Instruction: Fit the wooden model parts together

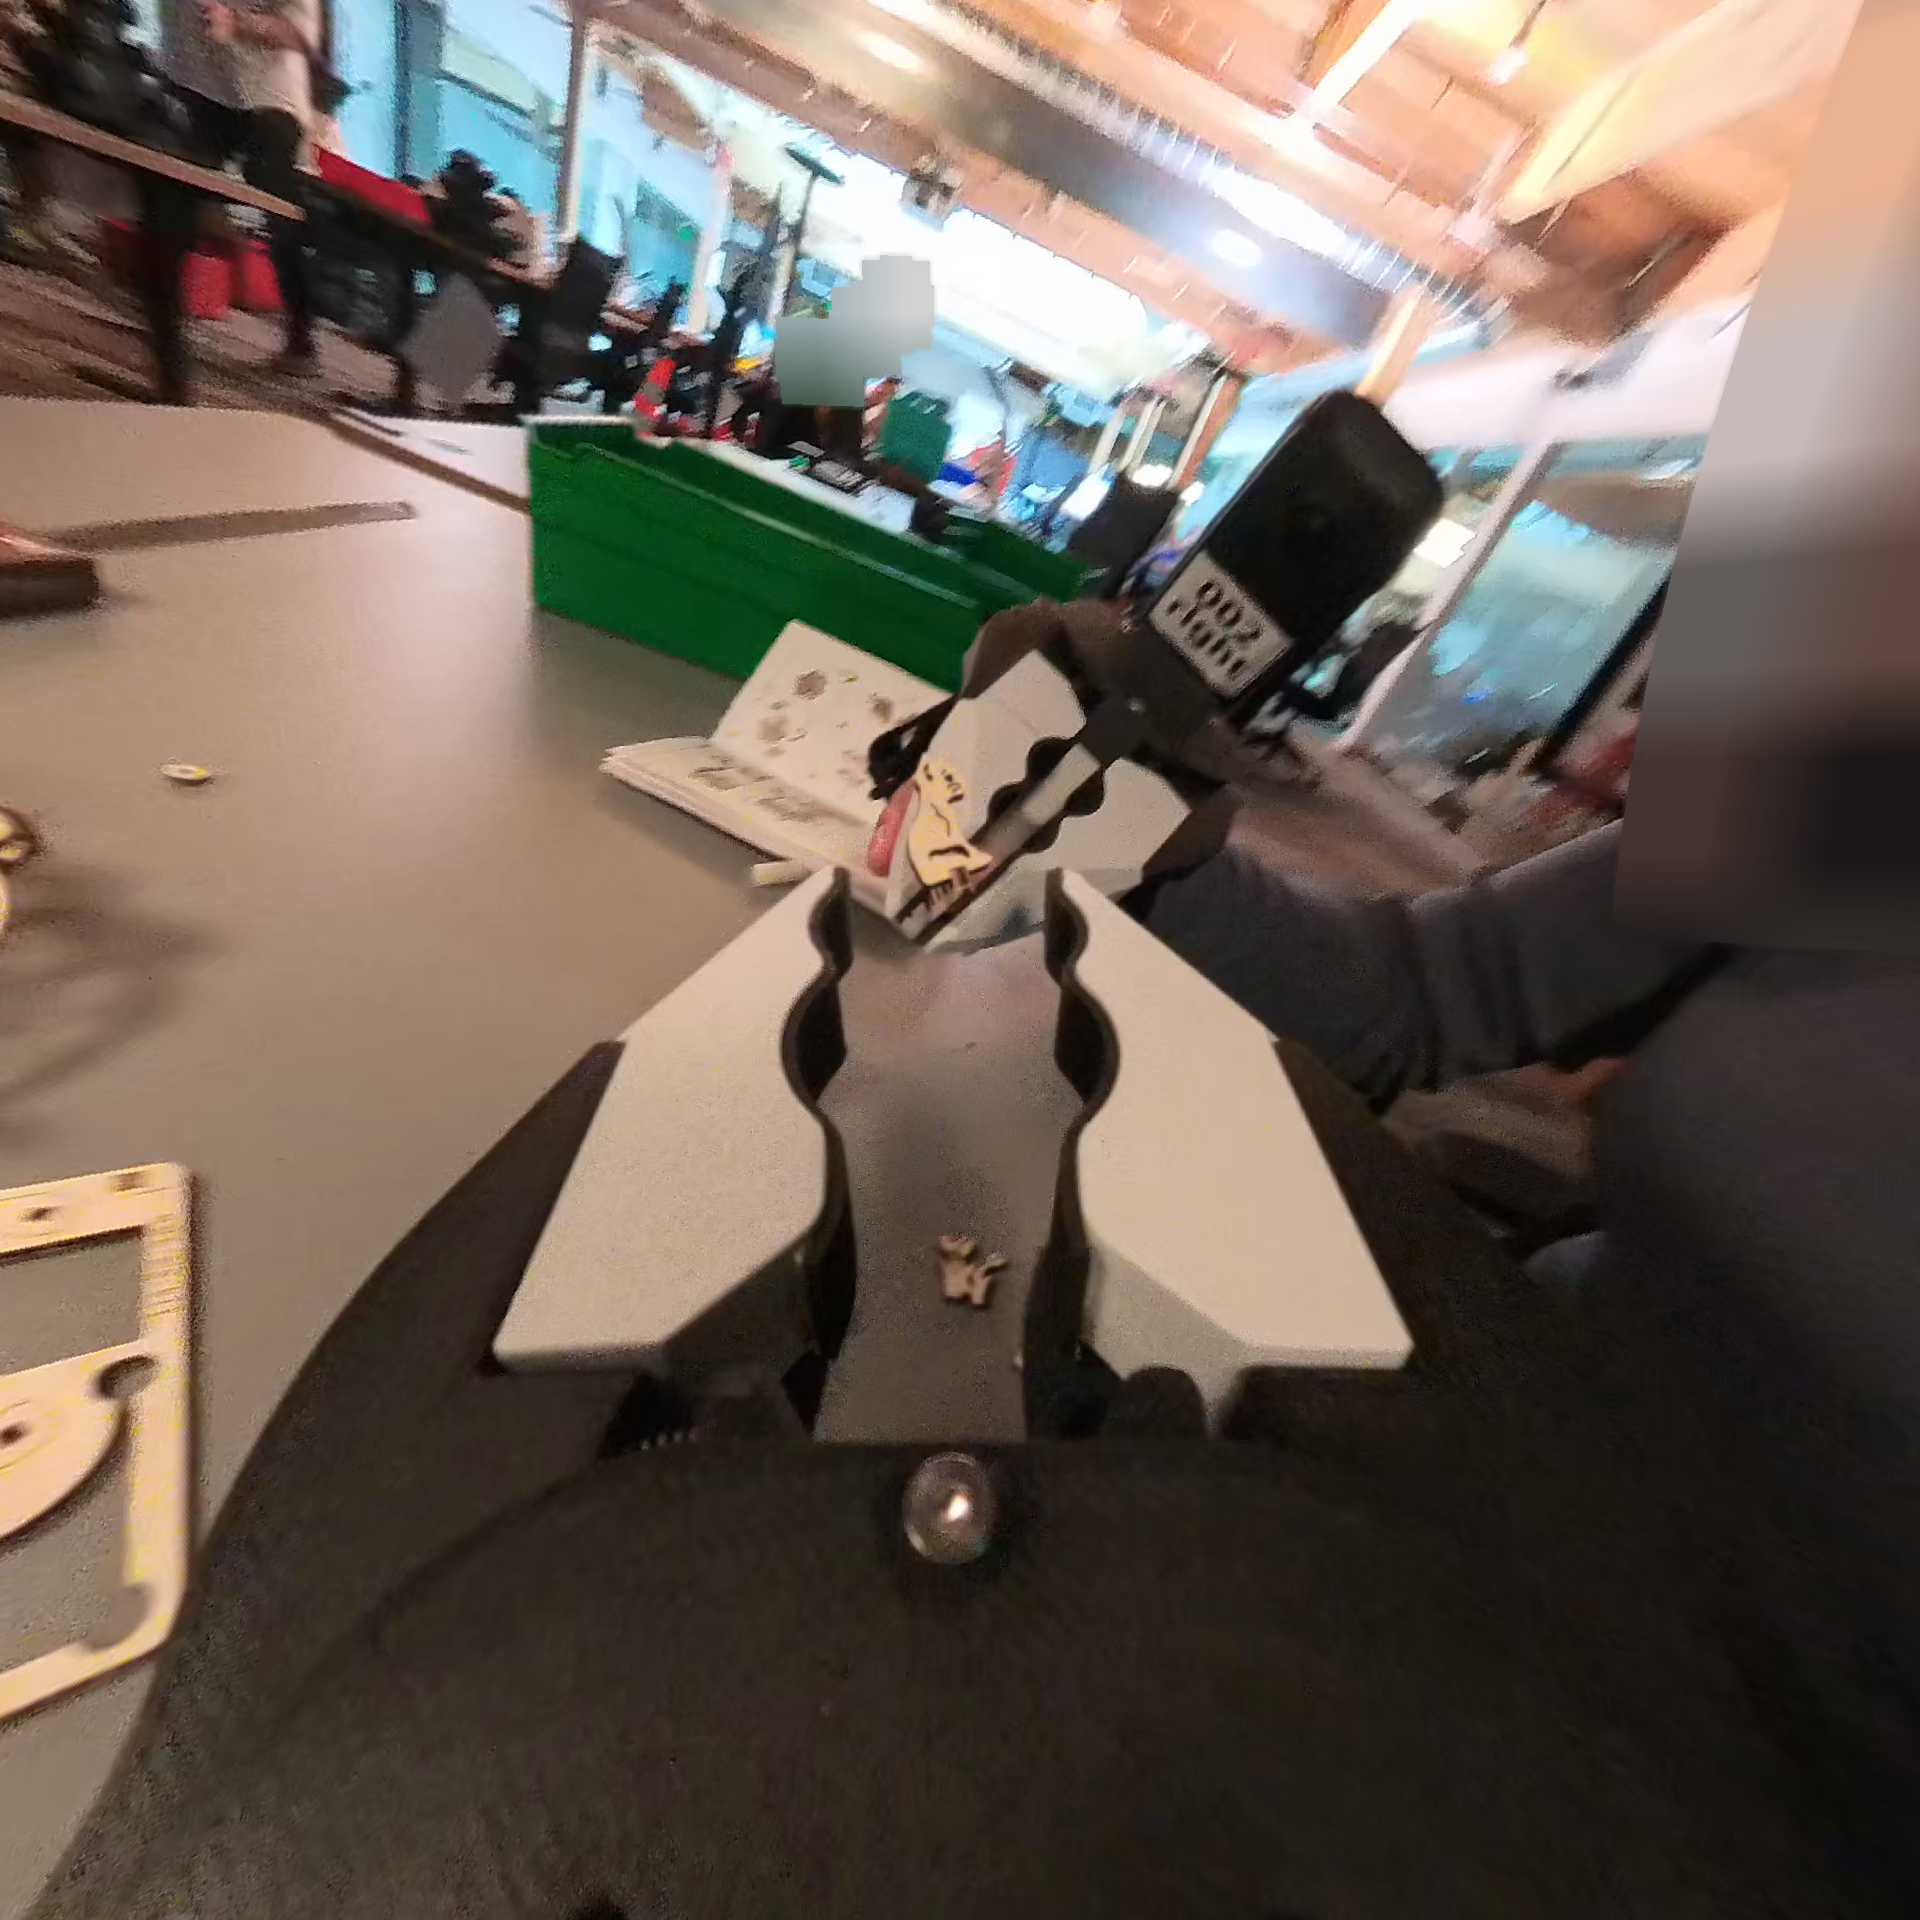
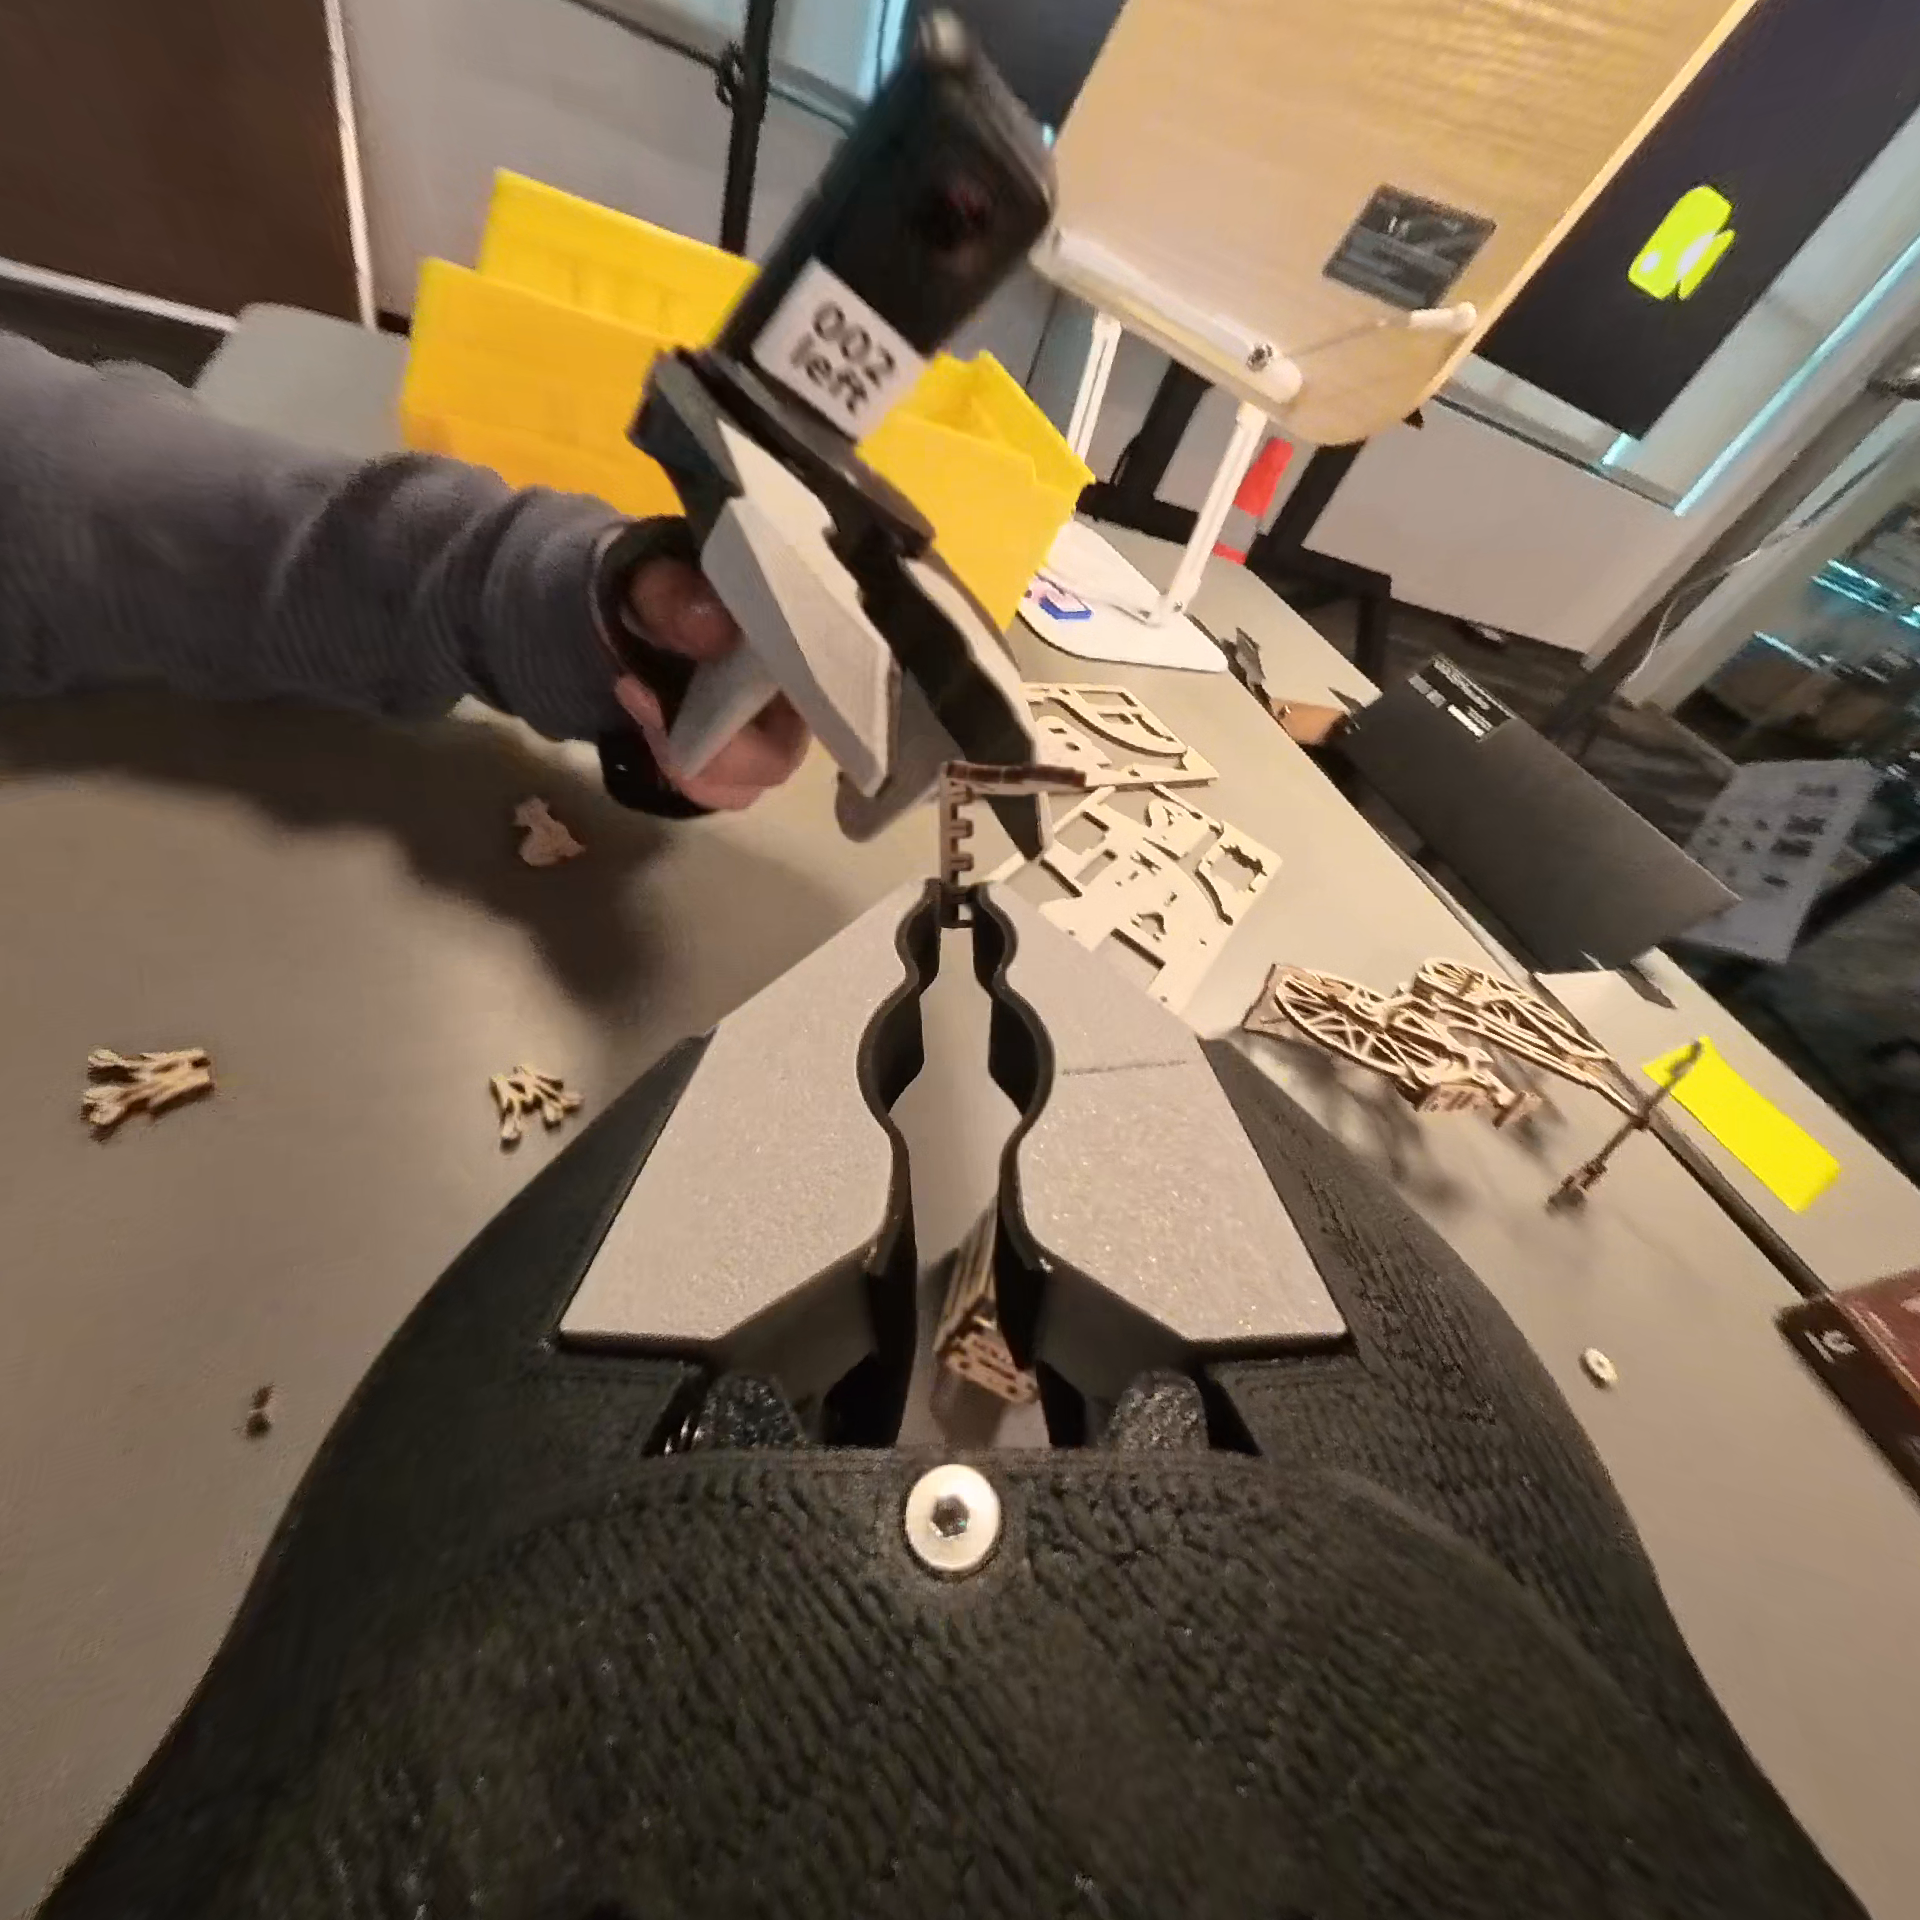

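- Wooden model part, a small notched strip with a crosspiece on top, held in the air above the grey table; its lower end is pinched at the tips of the right gripper, whose fingers are closed on it.
- Loose wooden offcuts scattered on the table at far left, apparently set aside as waste.
- Left gripper, held by a hand in a grey sleeve, meets the strip's top from above; its own camera shows the fingers apart with nothing between them, probably poised to steady the strip or take it over.
- Punched-out wooden sheets lying flat just beyond, likely the source of parts.
- Half-built wooden model resting farther right, seemingly awaiting this piece.
- Yellow slip at the table's right edge.
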`<move>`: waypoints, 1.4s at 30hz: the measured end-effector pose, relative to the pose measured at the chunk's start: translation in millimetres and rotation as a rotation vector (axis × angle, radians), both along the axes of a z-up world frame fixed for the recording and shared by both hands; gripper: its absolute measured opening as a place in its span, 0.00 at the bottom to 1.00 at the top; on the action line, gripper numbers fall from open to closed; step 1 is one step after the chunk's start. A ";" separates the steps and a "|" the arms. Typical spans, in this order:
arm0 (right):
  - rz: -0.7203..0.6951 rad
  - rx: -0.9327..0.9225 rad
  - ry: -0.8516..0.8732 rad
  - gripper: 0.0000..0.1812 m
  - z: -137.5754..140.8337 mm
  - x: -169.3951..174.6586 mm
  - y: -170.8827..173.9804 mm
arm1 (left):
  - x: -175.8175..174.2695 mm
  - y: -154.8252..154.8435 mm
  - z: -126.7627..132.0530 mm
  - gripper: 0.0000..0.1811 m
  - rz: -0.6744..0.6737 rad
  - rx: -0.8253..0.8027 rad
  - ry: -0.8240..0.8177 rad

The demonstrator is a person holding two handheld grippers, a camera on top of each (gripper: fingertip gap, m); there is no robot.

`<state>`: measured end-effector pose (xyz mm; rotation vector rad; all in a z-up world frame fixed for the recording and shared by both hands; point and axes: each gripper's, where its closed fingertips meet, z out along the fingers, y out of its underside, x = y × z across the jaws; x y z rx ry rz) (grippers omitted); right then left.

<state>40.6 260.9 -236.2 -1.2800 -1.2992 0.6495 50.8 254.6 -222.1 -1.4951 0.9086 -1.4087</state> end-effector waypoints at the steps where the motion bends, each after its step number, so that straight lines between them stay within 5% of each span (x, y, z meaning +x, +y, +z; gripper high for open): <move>1: -0.012 0.013 -0.020 0.02 -2.7 0.6 1.9 | 0.5 1.7 -3.0 0.17 0.025 0.029 0.036; 5: -0.045 0.071 -0.094 0.02 -11.6 2.6 6.9 | 2.0 4.6 -13.1 0.12 0.049 0.045 0.107; 14: -0.075 0.144 -0.190 0.02 -23.0 3.7 10.4 | -6.8 10.1 -10.8 0.21 0.068 -0.002 0.102; 17: -0.093 0.066 -0.133 0.02 -20.3 3.0 13.6 | -4.3 11.3 -21.7 0.23 0.061 -0.045 0.139; 26: -0.133 -0.167 0.103 0.02 -2.3 3.9 22.9 | 6.0 21.0 -13.9 0.07 0.121 -0.150 -0.010; 42: -0.202 -0.054 0.092 0.02 -2.1 4.4 29.3 | 1.4 32.7 -11.5 0.07 0.198 -0.189 -0.079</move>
